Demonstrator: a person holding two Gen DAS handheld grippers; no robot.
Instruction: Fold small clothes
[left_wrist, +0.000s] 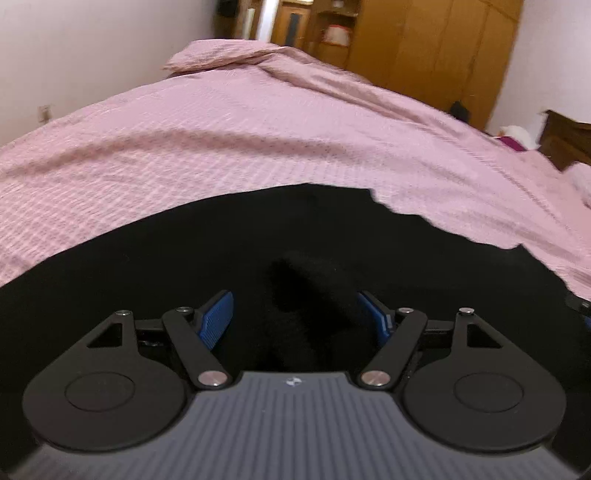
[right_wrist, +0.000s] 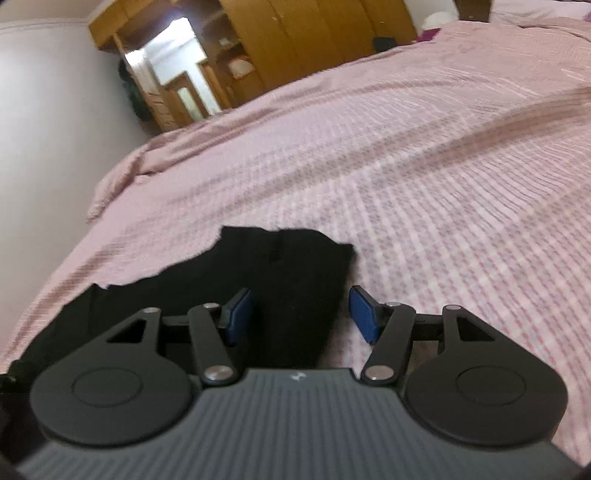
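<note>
A black garment (left_wrist: 221, 251) lies on the pink checked bedspread (left_wrist: 221, 140). In the left wrist view it fills the lower half, with a raised fold (left_wrist: 314, 295) between the blue pads. My left gripper (left_wrist: 299, 317) is open, low over the cloth. In the right wrist view the black garment (right_wrist: 280, 266) lies at lower left, its edge running between the jaws. My right gripper (right_wrist: 301, 314) is open, straddling that edge, with the right pad (right_wrist: 364, 317) over the pink bedspread (right_wrist: 443, 184).
A pillow (left_wrist: 221, 55) lies at the far end of the bed. A wooden wardrobe (left_wrist: 424, 44) stands beyond the bed, also seen in the right wrist view (right_wrist: 314, 37). A dark wooden nightstand (left_wrist: 569, 140) is at the right. A white wall (left_wrist: 92, 48) runs along the left.
</note>
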